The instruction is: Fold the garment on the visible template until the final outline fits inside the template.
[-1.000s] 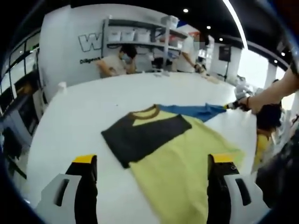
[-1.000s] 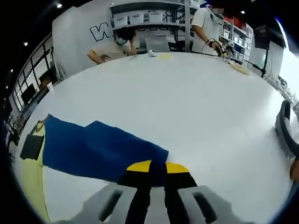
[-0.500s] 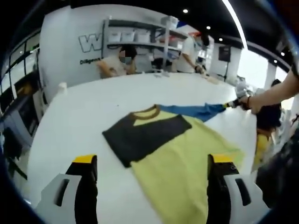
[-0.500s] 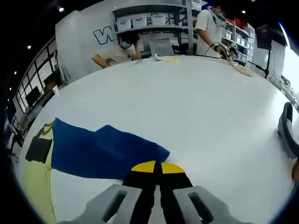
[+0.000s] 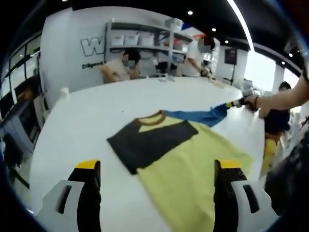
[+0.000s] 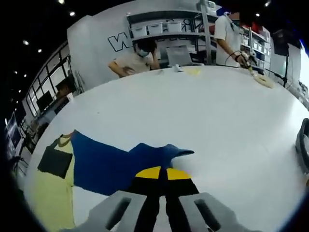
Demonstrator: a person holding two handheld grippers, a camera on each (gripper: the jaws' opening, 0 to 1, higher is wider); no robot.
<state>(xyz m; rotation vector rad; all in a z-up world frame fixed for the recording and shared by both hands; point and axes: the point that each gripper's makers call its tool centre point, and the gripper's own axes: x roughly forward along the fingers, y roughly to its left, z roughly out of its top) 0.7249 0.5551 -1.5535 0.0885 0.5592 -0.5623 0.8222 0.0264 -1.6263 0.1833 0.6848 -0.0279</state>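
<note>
Yellow, dark grey and blue shirt (image 5: 178, 150) lies spread on a white table (image 5: 87, 116), roughly mid-table, collar pointing toward the far shelving. Yellow body nearest the left gripper view; dark sleeve (image 5: 145, 142) flat to one side; blue sleeve (image 5: 200, 115) drawn out to the other side and lifted at its tip. No template outline can be made out on the tabletop in either view.

Right gripper (image 6: 159, 173): jaws pressed together on the end of the blue sleeve, yellow tips meeting with cloth bunched just ahead of them; in the right gripper view the sleeve rises off the table in a fold near the pinch. Left gripper (image 5: 157, 166): jaws wide apart, nothing between them, hanging above the near yellow hem without touching.

Judged step: sleeve about to be folded inward over the body.

Risks:
- Pinch is on the very tip of the sleeve; cloth could slip out mid-carry and drop crumpled.
- Body is not pinned by the free gripper, so a pull on the sleeve could drag or skew the whole shirt, shifting it off wherever the template sits.
- Sleeve already twisted near the pinch; laid down so, it would leave a ridge and widen the final outline.

People work at the far table edge before the shelves (image 5: 145, 36), well apart.
</note>
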